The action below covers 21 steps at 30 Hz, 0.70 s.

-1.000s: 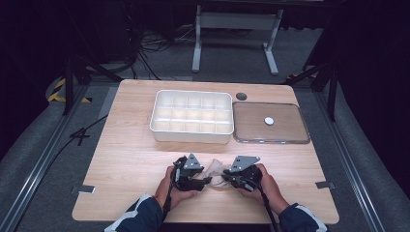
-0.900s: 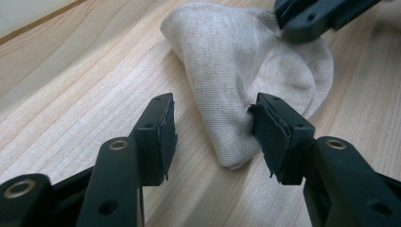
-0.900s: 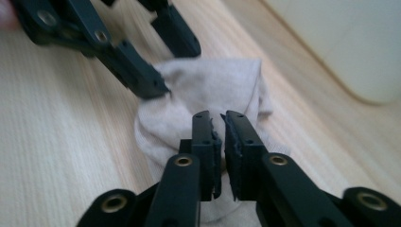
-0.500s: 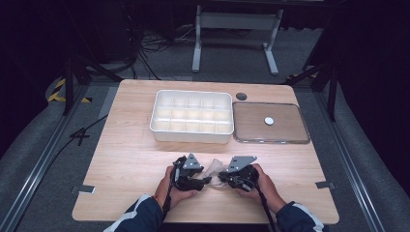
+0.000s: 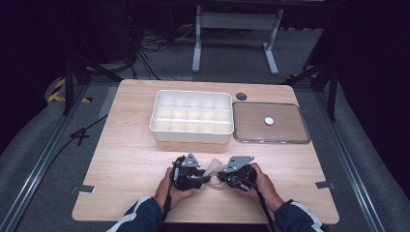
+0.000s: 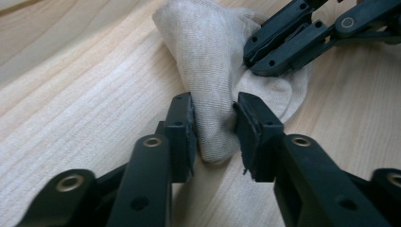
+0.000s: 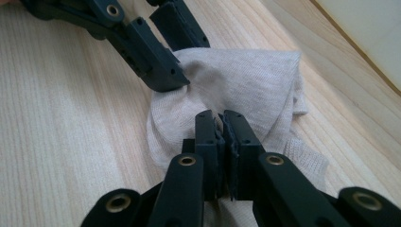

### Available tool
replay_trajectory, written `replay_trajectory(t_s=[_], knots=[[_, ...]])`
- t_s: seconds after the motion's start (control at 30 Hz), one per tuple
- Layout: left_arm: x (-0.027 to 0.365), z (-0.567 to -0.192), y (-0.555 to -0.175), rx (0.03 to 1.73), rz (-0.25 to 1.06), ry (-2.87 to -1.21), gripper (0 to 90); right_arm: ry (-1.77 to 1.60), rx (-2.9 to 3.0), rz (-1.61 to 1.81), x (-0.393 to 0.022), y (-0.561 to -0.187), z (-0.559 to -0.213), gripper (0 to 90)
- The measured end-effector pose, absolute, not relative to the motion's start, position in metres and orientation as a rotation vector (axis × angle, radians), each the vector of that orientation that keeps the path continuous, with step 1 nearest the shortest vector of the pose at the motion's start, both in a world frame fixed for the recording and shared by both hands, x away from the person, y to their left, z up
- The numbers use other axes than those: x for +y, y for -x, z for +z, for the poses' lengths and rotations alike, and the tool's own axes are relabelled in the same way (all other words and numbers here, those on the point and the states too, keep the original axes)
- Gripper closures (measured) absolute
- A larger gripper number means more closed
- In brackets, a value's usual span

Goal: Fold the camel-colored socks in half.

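Near edge of the table (image 5: 121,159), centre: a small beige cloth (image 5: 213,167), bunched into a soft lump, lies on the wood between the two grippers. Both hands hold their grippers low, pointing inward at each other across the cloth.

Left gripper (image 6: 215,120): jaws have just been closing. In the left gripper view a rounded fold of the cloth (image 6: 213,71) sits between them, and both pads meet the fabric at its sides. The gap is narrow, only as wide as the fold it pinches. The fold's lower end rests on the wood just ahead of the jaws.

Right gripper (image 7: 221,130): jaws together, all but touching, with a thin pinch of cloth (image 7: 246,85) caught between the pads. The rest of the fabric bulges up beyond the tips and spills to the right. The left gripper view shows the right gripper (image 6: 279,49) coming in from upper right, its tips buried in the far side of the lump.

In the right gripper view the left gripper (image 7: 177,61) bites the cloth's far left corner.

High view: left gripper (image 5: 202,180), right gripper (image 5: 220,178), tips near each other, cloth bridging them.

Farther back: a white tray (image 5: 191,137) with compartments, and just beside it on the right a clear lid (image 5: 251,135) lying flat, both well apart from the cloth.
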<state>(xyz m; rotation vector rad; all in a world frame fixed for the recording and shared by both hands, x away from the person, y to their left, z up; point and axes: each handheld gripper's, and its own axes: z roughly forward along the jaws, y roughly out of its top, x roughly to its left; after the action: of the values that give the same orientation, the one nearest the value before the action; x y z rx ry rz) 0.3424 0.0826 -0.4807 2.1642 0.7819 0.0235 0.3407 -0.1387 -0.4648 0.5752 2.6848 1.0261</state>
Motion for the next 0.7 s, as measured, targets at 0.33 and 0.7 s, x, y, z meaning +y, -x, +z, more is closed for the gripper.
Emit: replay_trajectory(t_s=[0.33,0.7], knots=[[0.076,-0.478,-0.34,0.755,0.062,-2.177,78.4,-0.61,2.651,1.004,-0.144,-0.342,-0.462,77.0],[0.066,-0.466,-0.335,0.698,0.105,-2.076,78.6,-0.662,2.637,1.035,-0.137,-0.345,-0.466,79.7]])
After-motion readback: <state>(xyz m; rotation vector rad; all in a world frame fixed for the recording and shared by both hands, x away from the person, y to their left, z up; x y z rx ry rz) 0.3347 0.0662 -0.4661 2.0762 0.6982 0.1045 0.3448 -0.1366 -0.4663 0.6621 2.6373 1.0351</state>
